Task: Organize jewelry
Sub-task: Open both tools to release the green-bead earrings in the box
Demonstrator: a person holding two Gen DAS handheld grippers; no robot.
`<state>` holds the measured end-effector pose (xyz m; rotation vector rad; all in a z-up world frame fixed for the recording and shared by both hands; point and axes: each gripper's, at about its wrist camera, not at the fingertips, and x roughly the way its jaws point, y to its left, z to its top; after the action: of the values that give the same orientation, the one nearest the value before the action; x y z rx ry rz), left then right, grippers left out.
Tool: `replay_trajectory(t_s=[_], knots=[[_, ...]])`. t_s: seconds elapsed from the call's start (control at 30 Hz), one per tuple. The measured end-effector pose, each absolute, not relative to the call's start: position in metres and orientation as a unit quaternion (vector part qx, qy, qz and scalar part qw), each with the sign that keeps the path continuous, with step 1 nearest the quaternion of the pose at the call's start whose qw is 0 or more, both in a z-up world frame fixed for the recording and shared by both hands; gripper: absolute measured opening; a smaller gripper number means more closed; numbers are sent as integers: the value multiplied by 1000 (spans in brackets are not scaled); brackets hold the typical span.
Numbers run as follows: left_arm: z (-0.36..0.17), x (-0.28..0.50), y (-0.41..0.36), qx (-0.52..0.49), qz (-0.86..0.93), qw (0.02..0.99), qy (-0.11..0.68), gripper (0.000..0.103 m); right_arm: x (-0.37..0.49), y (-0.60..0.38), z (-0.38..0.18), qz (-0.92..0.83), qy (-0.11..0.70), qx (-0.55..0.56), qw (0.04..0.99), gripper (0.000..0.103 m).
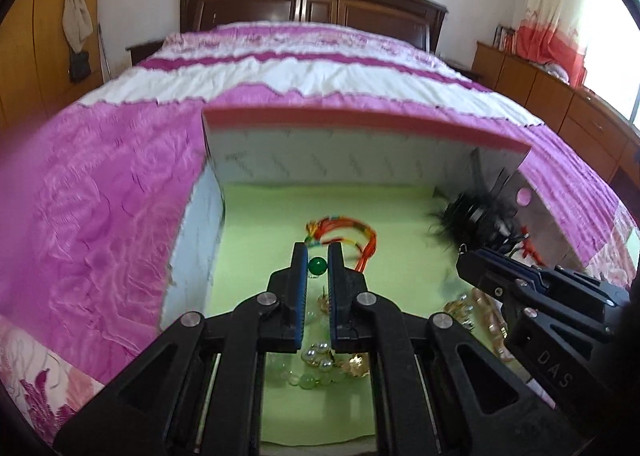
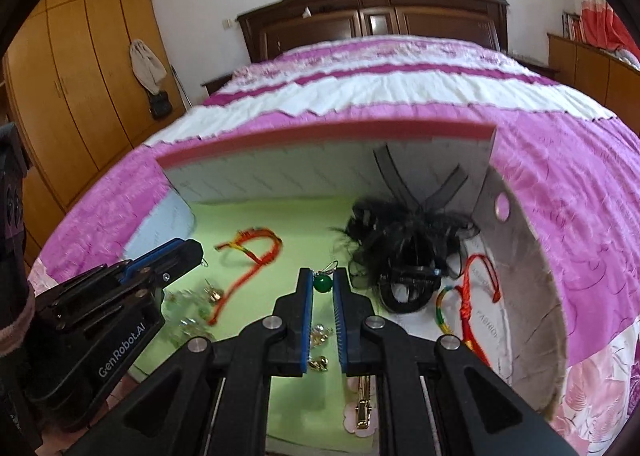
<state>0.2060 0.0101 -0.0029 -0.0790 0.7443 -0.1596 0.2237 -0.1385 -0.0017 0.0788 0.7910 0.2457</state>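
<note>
An open box (image 1: 360,123) (image 2: 320,135) with a green liner sits on the bed. My left gripper (image 1: 318,256) is shut on a green bead earring (image 1: 318,267), held above the liner; it shows at the left of the right wrist view (image 2: 196,252), a wire hook at its tip. My right gripper (image 2: 322,276) is shut on a second green bead earring (image 2: 322,283); it shows in the left wrist view (image 1: 464,260). A red braided bracelet (image 1: 348,236) (image 2: 256,252) lies on the liner. Clear and gold beads (image 1: 320,360) (image 2: 192,312) lie below.
A black feathered hair clip (image 1: 476,219) (image 2: 404,252) fills the box's right back corner. A red cord with a multicoloured band (image 2: 468,296) lies by the right wall. A gold hair clip (image 2: 362,408) lies near the front. The pink bedspread (image 1: 100,195) surrounds the box.
</note>
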Motion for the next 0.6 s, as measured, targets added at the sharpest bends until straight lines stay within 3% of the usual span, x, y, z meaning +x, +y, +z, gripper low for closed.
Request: replay_trajectory(t_s=[0.1,0.23,0.6], knots=[[-6,208,10,-42,-82,923,373,3,229,-141,-11,104,402,43,909,13],[-3,205,13,-52,-78,923,373,24,228,-147,-7,118,397,68,908,30],[28,180,20,-60,-78,930,353,27,197,-153,30,136,365,82,917,31]])
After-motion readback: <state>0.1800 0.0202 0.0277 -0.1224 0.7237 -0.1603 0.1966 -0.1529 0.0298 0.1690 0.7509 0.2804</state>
